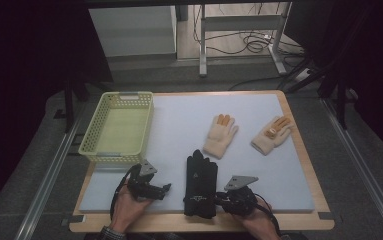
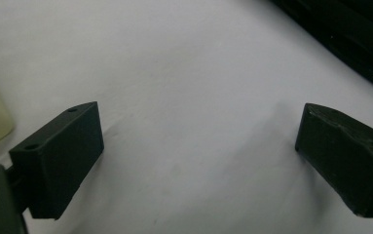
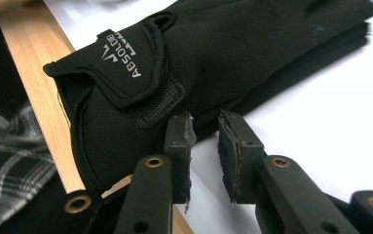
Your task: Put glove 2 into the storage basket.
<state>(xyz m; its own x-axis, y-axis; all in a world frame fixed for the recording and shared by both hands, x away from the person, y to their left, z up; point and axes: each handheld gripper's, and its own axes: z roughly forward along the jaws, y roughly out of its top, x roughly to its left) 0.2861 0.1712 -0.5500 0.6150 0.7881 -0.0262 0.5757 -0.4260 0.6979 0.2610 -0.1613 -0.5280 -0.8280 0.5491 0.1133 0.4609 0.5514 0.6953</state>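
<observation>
Currently: right tool [image 3: 204, 146], jaws nearly together and empty, beside black gloves' [image 1: 200, 185] cuff; left tool [image 2: 198, 161] apart, idle; next likely needs a cuff grasp.

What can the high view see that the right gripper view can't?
High view alone: the yellow basket, two cream gloves and the left tool, which is open. Right gripper view alone: white lettering on the black gloves' cuff and a plaid sleeve. Both share the black gloves, the white mat and the right tool, jaws nearly shut, holding nothing.
</observation>
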